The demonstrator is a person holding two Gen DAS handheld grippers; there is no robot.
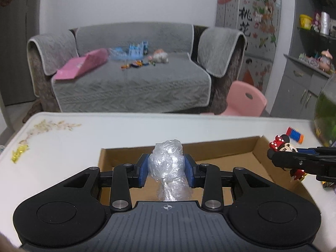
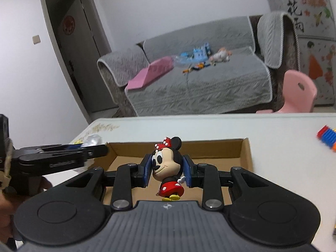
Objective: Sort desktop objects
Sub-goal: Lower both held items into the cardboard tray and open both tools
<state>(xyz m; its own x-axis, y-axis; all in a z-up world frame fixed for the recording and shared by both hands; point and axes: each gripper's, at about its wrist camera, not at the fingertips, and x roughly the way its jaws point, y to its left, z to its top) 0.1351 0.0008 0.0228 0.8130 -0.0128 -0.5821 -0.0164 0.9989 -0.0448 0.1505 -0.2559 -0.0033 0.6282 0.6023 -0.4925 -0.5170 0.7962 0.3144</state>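
My left gripper [image 1: 167, 169] is shut on a crumpled clear plastic bag [image 1: 168, 161] and holds it above the near part of a shallow cardboard box [image 1: 231, 147]. My right gripper [image 2: 167, 169] is shut on a Minnie Mouse figure [image 2: 168, 163] with a red bow and red dress, held above the same box [image 2: 244, 153]. In the left wrist view the right gripper [image 1: 273, 156] comes in from the right with the figure [image 1: 282, 146] at the box's right wall. In the right wrist view the left gripper [image 2: 103, 149] enters from the left at the box's left wall.
The box sits on a white table [image 1: 84, 138]. A red, blue and orange block toy [image 1: 295, 134] lies on the table right of the box and also shows in the right wrist view [image 2: 328, 138]. A glass bowl [image 1: 327, 113] stands far right. A sofa and pink chair [image 1: 245, 98] are beyond.
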